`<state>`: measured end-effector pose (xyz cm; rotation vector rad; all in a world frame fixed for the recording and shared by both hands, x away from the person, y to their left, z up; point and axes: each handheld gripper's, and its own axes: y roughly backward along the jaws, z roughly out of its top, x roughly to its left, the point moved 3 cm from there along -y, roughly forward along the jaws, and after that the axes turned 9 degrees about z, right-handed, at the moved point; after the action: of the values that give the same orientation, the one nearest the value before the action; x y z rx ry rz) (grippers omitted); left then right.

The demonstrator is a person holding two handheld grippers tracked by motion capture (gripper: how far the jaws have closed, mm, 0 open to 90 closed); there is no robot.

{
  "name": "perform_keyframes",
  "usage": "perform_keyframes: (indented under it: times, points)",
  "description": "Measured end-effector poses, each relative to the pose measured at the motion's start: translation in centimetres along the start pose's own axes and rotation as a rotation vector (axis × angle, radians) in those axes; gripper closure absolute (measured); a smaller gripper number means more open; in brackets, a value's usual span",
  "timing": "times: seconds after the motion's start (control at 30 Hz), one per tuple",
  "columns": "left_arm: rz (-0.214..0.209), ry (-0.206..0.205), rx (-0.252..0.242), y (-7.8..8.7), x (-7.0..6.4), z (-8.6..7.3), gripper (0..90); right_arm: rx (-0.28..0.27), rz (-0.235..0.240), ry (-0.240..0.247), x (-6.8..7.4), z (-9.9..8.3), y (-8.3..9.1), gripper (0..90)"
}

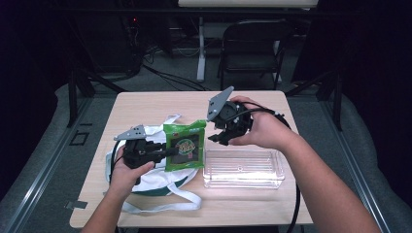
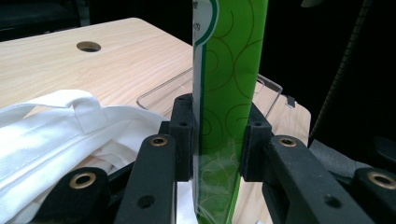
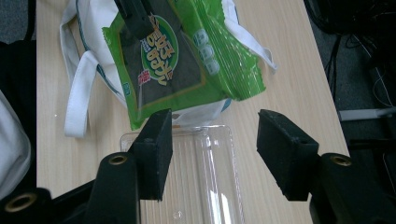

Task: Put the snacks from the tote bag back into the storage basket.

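High view shows a person's two forearms reaching over a light wooden table (image 1: pixel 145 104), a black two-jaw gripper in each hand. The left gripper (image 1: pixel 170 151) is clamped on a green snack packet (image 1: pixel 183 145), holding it upright by its left edge, above a white cloth tote bag (image 1: pixel 160 182) that lies on the table under and around that gripper. The packet has a dark central panel with a round yellow and green logo; the writing on it looks like Asian script, but it is too blurred to read.

Left gripper view shows the two black jaws pressed against either face of the packet (image 2: pixel 224 93), seen edge-on, with pale swirl patterns on the green film. The tote bag (image 2: pixel 56 135) lies to the left of the jaws, and the corner of a clear plastic tray (image 2: pixel 159 91) sits on the table beyond them.

Right gripper (image 1: pixel 214 138) hangs in the air just right of the packet, tilted down and pointing toward it, over the near-left end of the clear plastic tray (image 1: pixel 243 169). Its jaws stand well apart and hold nothing.

Right gripper view looks down between those spread jaws at the tray (image 3: pixel 205 177), with the packet (image 3: pixel 182 60) and the tote bag (image 3: pixel 79 79) beyond it. A folding chair (image 1: pixel 252 46) stands past the table's far edge.
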<state>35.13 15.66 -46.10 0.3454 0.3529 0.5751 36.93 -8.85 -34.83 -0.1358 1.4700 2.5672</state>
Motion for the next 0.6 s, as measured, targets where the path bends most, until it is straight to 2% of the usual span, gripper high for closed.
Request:
perform_keyframes:
  times: [0.3, 0.6]
  points:
    - [-0.006, -0.015, 0.011, -0.2, -0.2, 0.0, 72.3, 0.003, 0.009, 0.017, 0.0, 0.9, -0.3, 44.3]
    - [-0.023, -0.034, 0.010, -0.5, -1.0, 0.1, 72.3, 0.036, 0.018, 0.038, 0.3, 2.1, -0.8, 40.8]
